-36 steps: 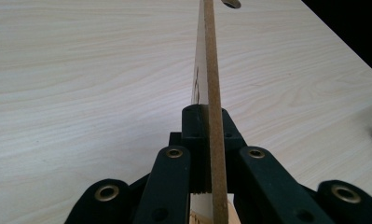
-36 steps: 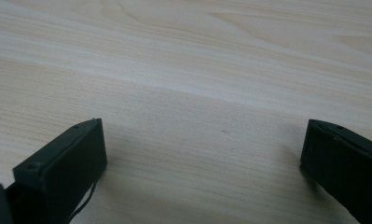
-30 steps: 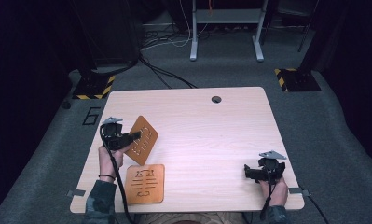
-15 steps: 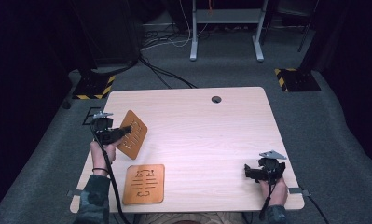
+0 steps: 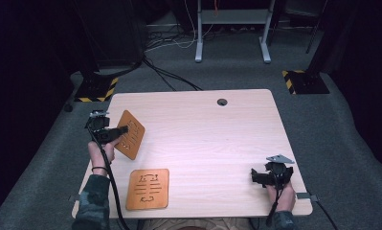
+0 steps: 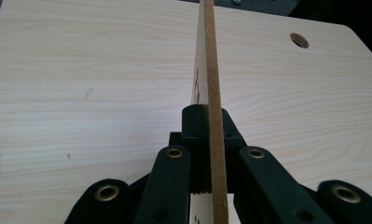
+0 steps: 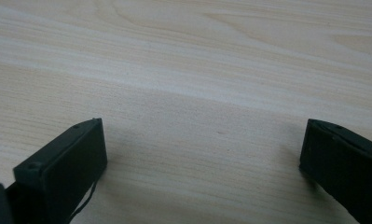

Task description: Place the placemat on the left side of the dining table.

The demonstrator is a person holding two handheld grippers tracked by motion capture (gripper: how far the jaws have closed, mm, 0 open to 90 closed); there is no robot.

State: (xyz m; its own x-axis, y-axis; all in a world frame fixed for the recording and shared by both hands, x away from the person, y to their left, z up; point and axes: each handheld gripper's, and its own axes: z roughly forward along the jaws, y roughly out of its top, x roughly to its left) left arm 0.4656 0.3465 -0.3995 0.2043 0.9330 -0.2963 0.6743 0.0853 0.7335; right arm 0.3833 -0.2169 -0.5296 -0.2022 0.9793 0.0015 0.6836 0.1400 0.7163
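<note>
Left gripper [image 5: 117,130] is clamped on the edge of a brown board [image 5: 130,141], tilted up off the table [image 5: 217,139] at its left side; it has lifted and shifted left-back since a second ago. The second board [image 5: 148,188] lies flat near the front edge, unmoved. Right gripper [image 5: 263,176] stays put at front right, jaws wide apart over bare wood.
</note>
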